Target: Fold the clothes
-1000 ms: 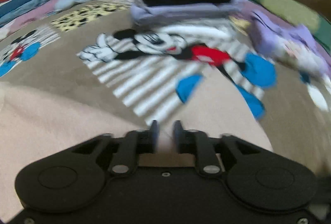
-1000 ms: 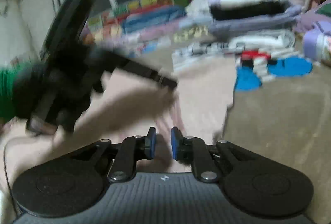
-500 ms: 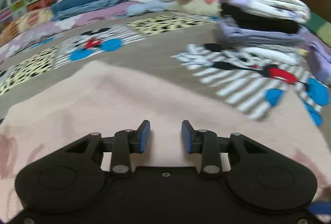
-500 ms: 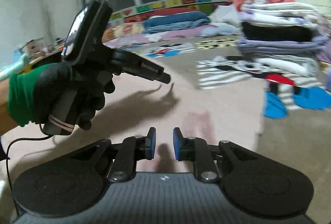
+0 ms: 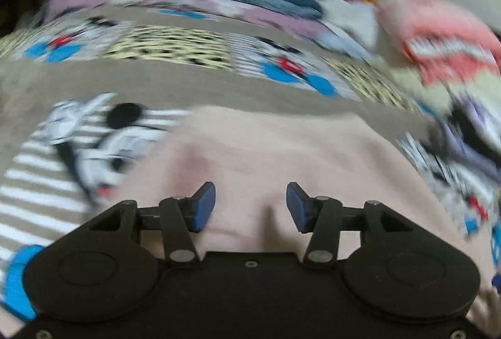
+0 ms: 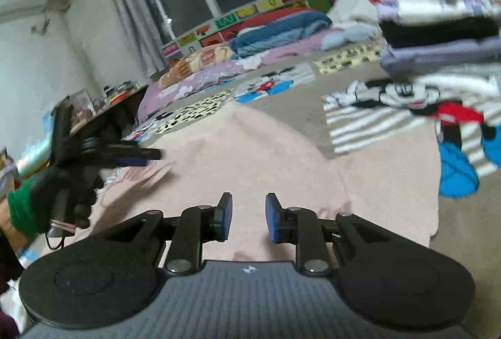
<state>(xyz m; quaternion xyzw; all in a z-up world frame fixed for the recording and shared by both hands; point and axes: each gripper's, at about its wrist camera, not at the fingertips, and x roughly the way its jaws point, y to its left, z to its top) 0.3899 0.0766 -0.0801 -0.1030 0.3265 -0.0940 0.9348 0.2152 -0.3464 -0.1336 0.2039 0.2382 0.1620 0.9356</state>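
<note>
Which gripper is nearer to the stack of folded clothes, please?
Right. The right gripper is over the pink garment with the stack of folded clothes just ahead to its right; the left gripper is farther off, at the garment's opposite side.

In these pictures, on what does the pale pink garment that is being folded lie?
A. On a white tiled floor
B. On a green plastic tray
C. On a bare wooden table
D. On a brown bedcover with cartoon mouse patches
D: in the right wrist view the pale pink garment is spread flat on the brown bedcover with cartoon mouse patches, whose striped mouse patch shows just beyond the garment's far edge.
</note>
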